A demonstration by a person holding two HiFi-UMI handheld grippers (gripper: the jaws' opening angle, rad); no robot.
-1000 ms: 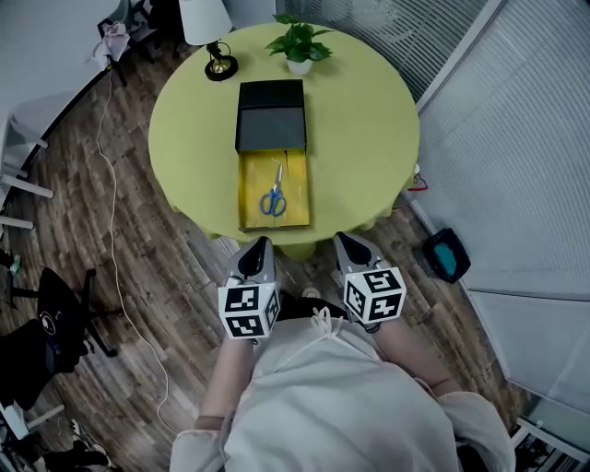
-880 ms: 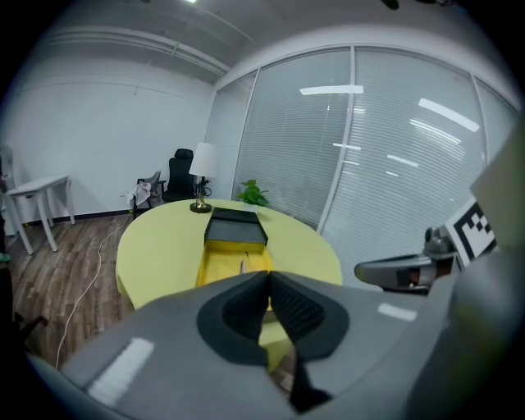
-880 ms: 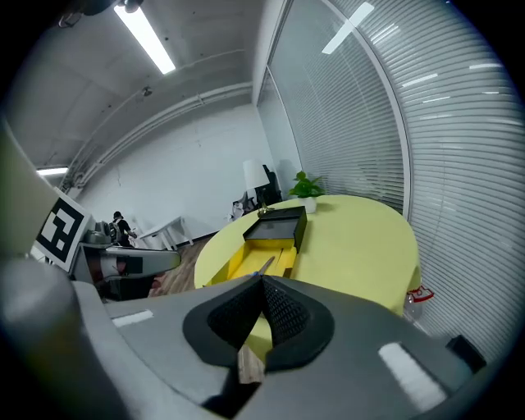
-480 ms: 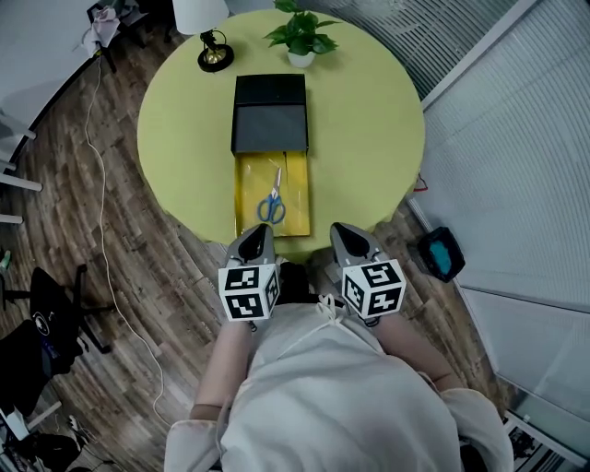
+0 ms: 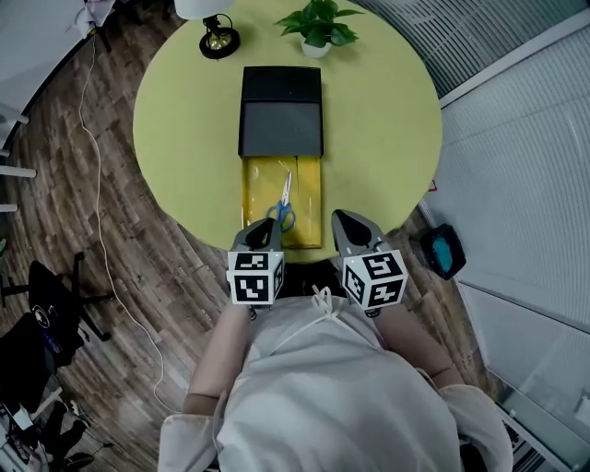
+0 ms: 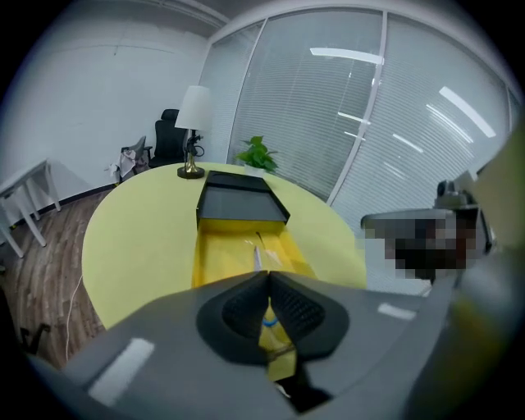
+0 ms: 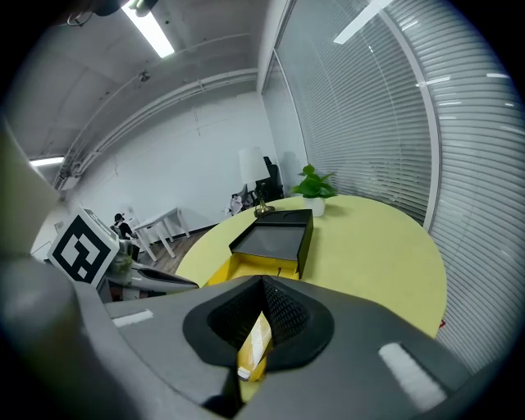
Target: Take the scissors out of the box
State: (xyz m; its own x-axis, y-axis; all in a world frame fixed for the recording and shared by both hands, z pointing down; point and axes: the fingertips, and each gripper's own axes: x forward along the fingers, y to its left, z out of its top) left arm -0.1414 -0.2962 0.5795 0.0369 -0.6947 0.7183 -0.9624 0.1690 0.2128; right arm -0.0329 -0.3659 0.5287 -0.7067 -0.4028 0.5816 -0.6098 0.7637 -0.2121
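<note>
Lengthwise in box point(image 5: 251, 198), scissors point(image 5: 285, 196) blades away; left claw point(image 5: 260, 228) and right claw point(image 5: 345, 223) closed, empty

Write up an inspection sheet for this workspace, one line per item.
Surface: round table with a yellow top.
Job's things: black box with its yellow drawer pulled out; blue-handled scissors lying inside, not gripped.
Clutter: table lamp and potted plant at the far edge.
Grippers: left gripper and right gripper both shut, empty, at the table's near edge.
Cables: white cord on the floor, left.
Surroundings: wooden floor, office chair, window blinds.
</note>
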